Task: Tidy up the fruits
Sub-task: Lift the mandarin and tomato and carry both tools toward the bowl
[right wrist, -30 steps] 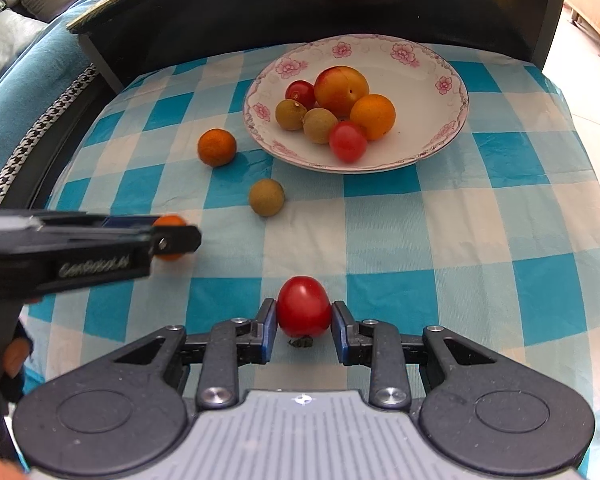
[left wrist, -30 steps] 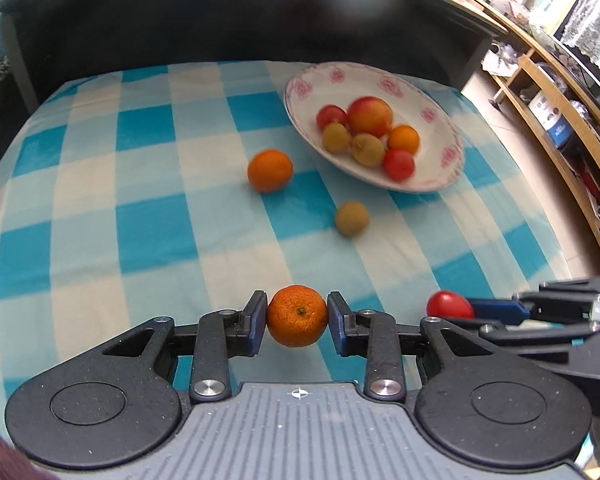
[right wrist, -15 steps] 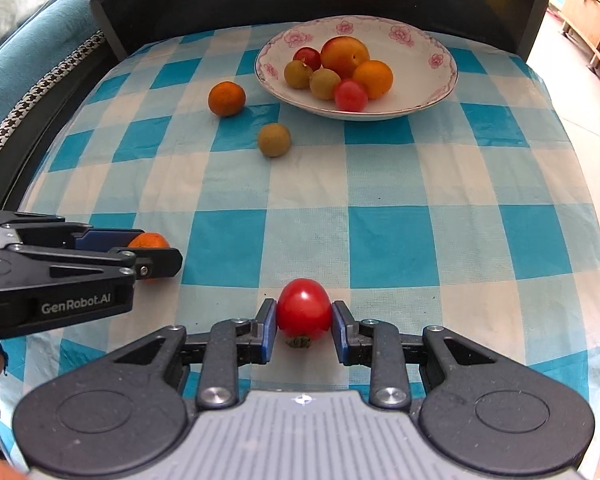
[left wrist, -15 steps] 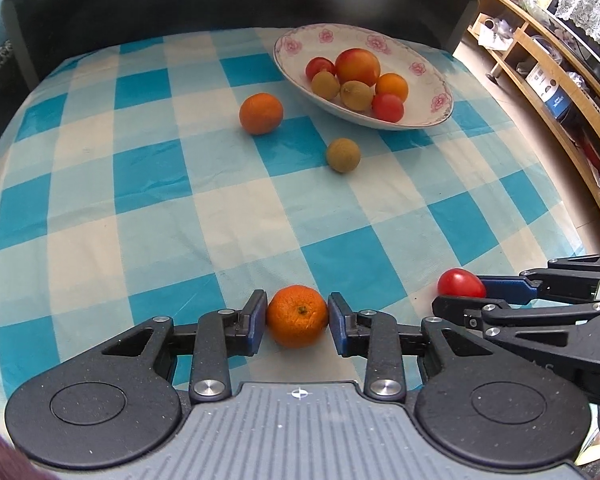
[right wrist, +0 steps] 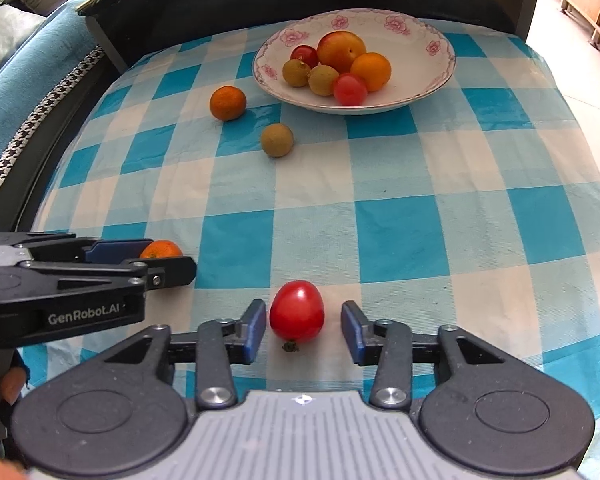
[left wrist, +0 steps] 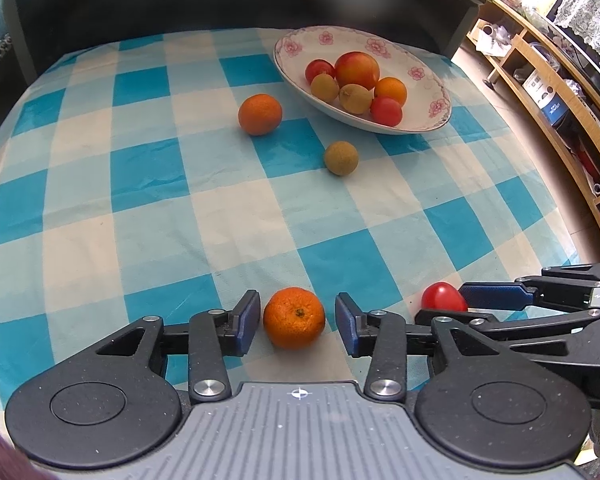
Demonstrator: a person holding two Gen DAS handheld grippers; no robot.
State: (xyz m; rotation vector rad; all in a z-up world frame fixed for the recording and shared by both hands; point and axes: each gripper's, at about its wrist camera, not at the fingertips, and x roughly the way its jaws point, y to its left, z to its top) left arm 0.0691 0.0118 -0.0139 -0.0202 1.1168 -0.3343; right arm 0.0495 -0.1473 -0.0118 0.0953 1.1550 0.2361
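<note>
A small orange [left wrist: 294, 323] rests on the blue-checked cloth between the pads of my left gripper [left wrist: 297, 316]. Its jaws are opening, with a gap on each side of the fruit. A red tomato [right wrist: 297, 312] lies on the cloth inside my right gripper [right wrist: 303, 320], whose jaws are also opening and stand clear of it. The two grippers sit side by side near the cloth's front edge. Farther back stands a flowered white bowl [left wrist: 428, 80] with several fruits in it. In front of the bowl lie another orange [left wrist: 259, 114] and a brown round fruit [left wrist: 341, 157].
A dark raised board [left wrist: 220, 0] runs behind the table. Wooden shelves [left wrist: 560, 92] with clutter stand along the right side. A blue sofa [right wrist: 20, 60] borders the left. The checked cloth [right wrist: 420, 232] covers the whole top.
Both grippers drew back from the bowl toward the near edge. Their jaws then parted, letting go of the orange and the tomato, which now rest on the cloth.
</note>
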